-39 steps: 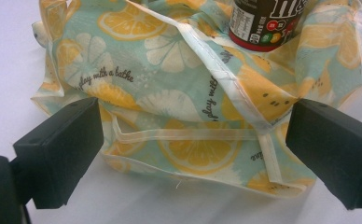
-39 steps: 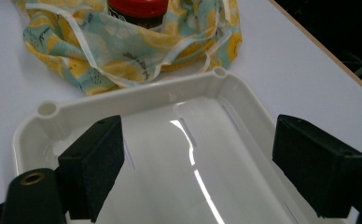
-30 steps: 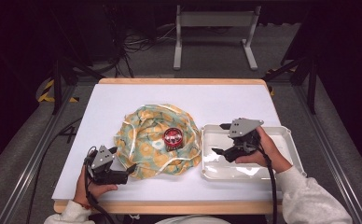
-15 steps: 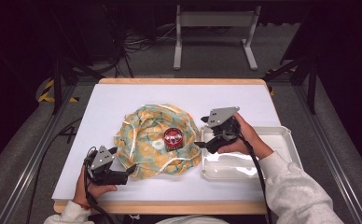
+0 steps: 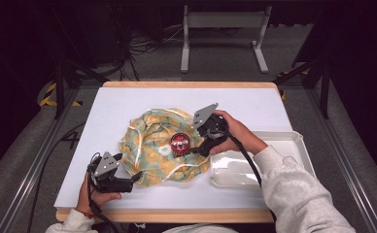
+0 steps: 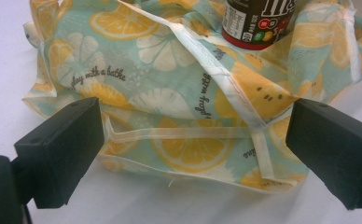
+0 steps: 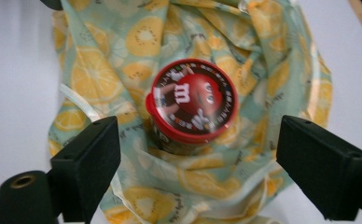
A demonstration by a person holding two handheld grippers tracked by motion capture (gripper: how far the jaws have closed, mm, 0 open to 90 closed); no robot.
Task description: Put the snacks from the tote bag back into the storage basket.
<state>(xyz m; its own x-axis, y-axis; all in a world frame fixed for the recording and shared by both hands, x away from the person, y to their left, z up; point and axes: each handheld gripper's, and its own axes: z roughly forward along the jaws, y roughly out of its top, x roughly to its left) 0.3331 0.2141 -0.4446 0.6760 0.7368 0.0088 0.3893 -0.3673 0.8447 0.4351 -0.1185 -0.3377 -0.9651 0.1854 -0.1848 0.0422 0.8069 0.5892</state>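
A lemon-print cloth bag [image 5: 150,148] lies crumpled in the middle of the white table. A red-lidded candy can [image 5: 180,142] stands upright on it. My right gripper [image 5: 197,151] sits just right of the can, tilted down at it. In the right gripper view the can [image 7: 192,100] lies ahead between the wide-apart jaws of the right gripper [image 7: 198,149], and neither jaw touches it. My left gripper [image 5: 137,178] rests at the bag's near-left edge. In the left gripper view that gripper [image 6: 193,130] is open, its jaws astride the bag's hem [image 6: 179,133], with the can [image 6: 256,23] farther off.
A white plastic tray [image 5: 296,141] stands at the right of the table, under my right forearm. The wooden table edge [image 5: 177,216] runs along the near side. A metal stand and cables are on the floor beyond the table.
My right gripper has travelled left from above the tray to beside the can on the bag. The left gripper, the bag and the can have stayed put.
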